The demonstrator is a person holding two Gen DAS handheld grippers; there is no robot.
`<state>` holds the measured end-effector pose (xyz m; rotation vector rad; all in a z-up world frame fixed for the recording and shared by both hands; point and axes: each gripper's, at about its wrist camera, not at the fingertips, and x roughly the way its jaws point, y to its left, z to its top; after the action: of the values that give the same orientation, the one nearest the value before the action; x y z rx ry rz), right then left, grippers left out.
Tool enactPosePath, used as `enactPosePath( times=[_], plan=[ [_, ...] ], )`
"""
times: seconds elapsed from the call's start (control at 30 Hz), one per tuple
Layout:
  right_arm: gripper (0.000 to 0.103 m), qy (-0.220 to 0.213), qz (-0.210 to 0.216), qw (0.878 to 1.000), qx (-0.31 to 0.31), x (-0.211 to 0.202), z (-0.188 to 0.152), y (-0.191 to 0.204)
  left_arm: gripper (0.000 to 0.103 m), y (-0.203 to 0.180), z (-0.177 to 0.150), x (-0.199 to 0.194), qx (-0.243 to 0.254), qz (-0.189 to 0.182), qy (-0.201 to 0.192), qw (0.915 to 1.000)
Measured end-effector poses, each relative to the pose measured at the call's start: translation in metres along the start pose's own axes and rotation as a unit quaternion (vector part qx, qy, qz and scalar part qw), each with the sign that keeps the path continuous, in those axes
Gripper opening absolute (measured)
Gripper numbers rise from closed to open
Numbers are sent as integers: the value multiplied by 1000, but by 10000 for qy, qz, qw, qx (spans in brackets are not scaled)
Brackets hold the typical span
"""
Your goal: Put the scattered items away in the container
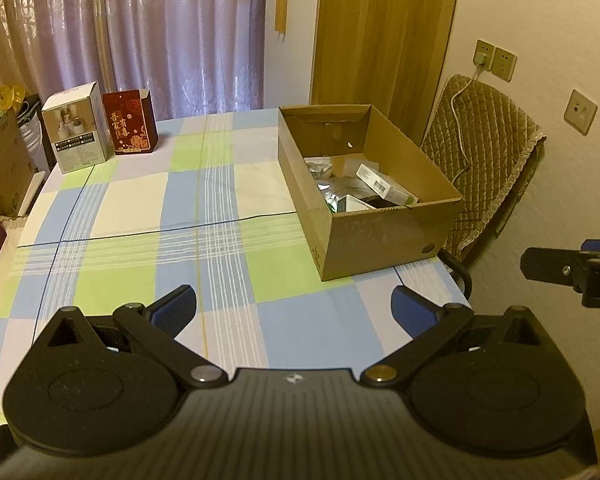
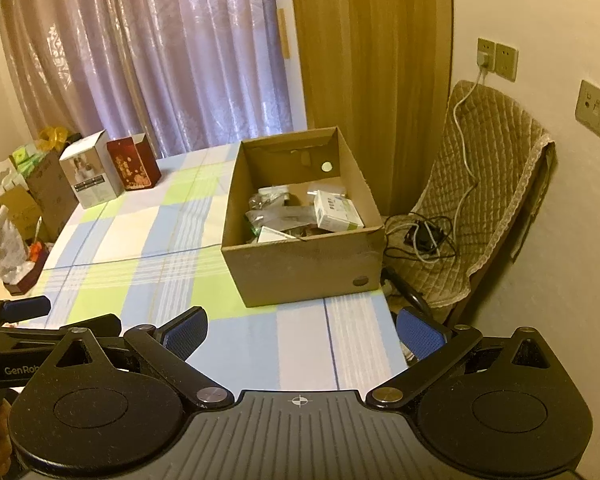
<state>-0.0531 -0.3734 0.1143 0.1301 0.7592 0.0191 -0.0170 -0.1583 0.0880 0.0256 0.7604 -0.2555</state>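
An open cardboard box stands near the right edge of the table. Inside it lie several items: small white and green cartons and clear plastic bags. My left gripper hovers open over the near part of the checked tablecloth, nothing between its blue pads. My right gripper is open too, held above the table's near right edge, short of the box and empty. The left wrist view catches part of the right gripper at its right edge.
The table wears a blue, green and white checked cloth. A white carton and a dark red carton stand at the far left. A chair with a quilted cover and cables stands right of the table.
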Motion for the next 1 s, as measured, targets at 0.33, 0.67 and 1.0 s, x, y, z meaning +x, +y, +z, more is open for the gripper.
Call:
enactPosePath(
  times=[0.33,0.67,1.0],
  plan=[
    [103,55,-5,10000,17,3,-2,-1,102,2,0,1,-14,-40,-45,10000],
    [103,100,-41,9999,1,6,-4,-2,102,3,0,1,4,-47,-1,10000],
    [103,152,-47,9999,-4,8,-5,-2,102,4,-2,4,8,-54,19,10000]
  ],
)
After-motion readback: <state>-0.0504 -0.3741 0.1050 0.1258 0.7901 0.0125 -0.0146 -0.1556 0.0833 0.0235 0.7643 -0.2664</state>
